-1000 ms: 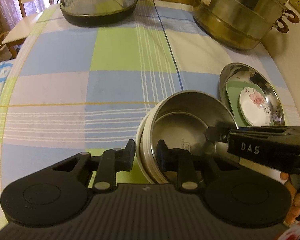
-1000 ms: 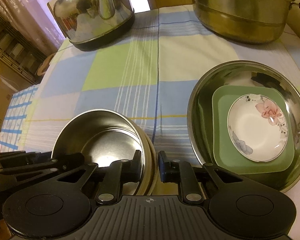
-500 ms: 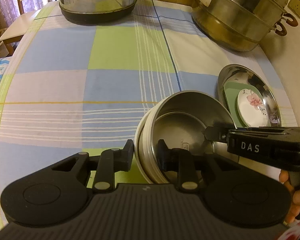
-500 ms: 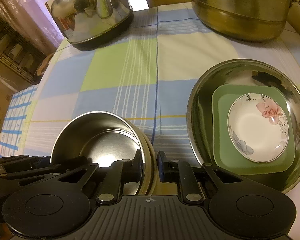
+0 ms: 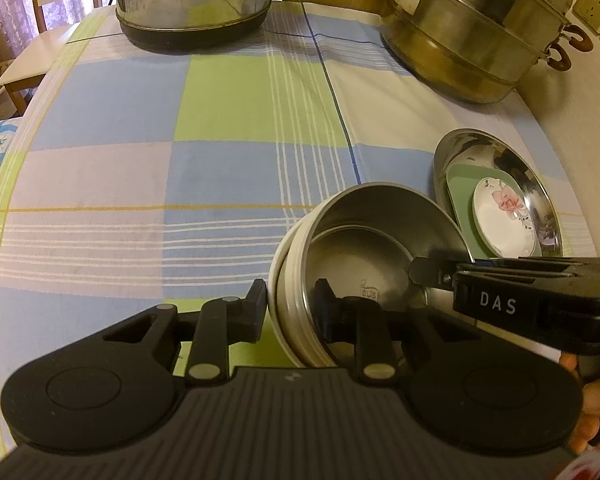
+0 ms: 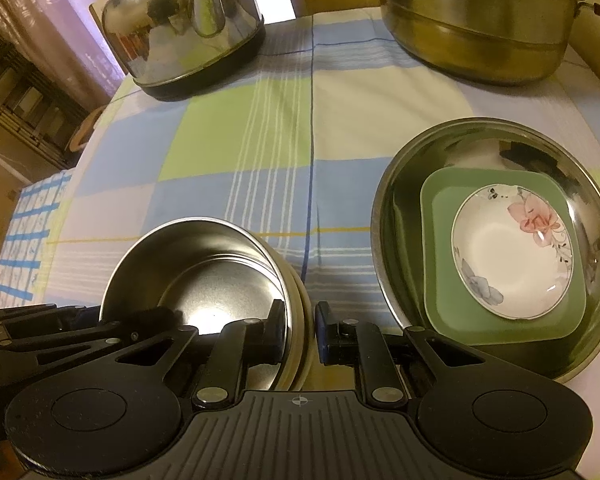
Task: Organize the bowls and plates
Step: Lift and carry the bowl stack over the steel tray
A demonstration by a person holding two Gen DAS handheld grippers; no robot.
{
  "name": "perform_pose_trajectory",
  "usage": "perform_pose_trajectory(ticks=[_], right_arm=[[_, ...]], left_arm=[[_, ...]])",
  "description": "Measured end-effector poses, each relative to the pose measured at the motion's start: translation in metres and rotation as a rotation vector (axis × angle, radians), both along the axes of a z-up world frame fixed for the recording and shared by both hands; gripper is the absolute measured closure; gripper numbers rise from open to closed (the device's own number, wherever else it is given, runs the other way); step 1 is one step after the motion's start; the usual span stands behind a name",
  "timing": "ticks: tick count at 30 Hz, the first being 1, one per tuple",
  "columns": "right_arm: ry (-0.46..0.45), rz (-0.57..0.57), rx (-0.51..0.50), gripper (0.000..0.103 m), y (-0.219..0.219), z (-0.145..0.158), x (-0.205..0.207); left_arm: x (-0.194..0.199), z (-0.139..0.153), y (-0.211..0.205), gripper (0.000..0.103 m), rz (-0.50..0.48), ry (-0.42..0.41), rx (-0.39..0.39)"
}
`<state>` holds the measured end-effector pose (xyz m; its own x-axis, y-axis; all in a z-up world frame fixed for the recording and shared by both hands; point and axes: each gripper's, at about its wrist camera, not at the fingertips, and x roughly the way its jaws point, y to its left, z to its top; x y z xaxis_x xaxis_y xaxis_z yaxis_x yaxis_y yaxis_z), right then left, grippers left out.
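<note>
A steel bowl (image 5: 364,232) with a cream outer shell is held between both grippers above the checked tablecloth. My left gripper (image 5: 292,312) is shut on its left rim, one finger inside and one outside. My right gripper (image 6: 300,328) is shut on its right rim (image 6: 292,300) in the same way. To the right a wide steel basin (image 6: 396,184) holds a green square plate (image 6: 436,208) with a flowered white dish (image 6: 508,252) on it. The basin also shows in the left wrist view (image 5: 460,148).
A steel kettle (image 6: 180,36) stands at the far left of the table and a large stacked steamer pot (image 6: 476,24) at the far right. A wall with sockets (image 5: 596,4) runs along the right side. A wooden chair (image 5: 24,68) stands beyond the left edge.
Both grippers with the bowl have drawn slightly back and up. The kettle, the pot and the basin look a little farther off. The grip on the bowl has not changed.
</note>
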<state>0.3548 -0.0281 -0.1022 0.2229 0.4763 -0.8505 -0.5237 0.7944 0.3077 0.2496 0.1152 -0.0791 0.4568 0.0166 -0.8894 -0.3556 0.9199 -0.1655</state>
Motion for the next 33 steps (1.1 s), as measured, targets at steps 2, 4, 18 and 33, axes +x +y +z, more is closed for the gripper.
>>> perform_pose_trajectory(ticks=[2, 4, 18, 33], right_arm=[[-0.005, -0.001, 0.003, 0.088, -0.001, 0.000, -0.001], [-0.013, 0.006, 0.005, 0.088, -0.002, 0.000, -0.002], [0.008, -0.010, -0.005, 0.089, -0.010, 0.004, -0.009], [-0.001, -0.007, 0.025, 0.088, -0.035, 0.026, -0.016]], left_arm=[[-0.001, 0.000, 0.000, 0.080, -0.005, -0.002, 0.001], [-0.001, 0.002, -0.001, 0.079, -0.016, -0.004, 0.004], [-0.008, 0.003, -0.004, 0.079, -0.041, 0.001, -0.026], [-0.018, 0.033, -0.032, 0.079, -0.040, -0.035, 0.007]])
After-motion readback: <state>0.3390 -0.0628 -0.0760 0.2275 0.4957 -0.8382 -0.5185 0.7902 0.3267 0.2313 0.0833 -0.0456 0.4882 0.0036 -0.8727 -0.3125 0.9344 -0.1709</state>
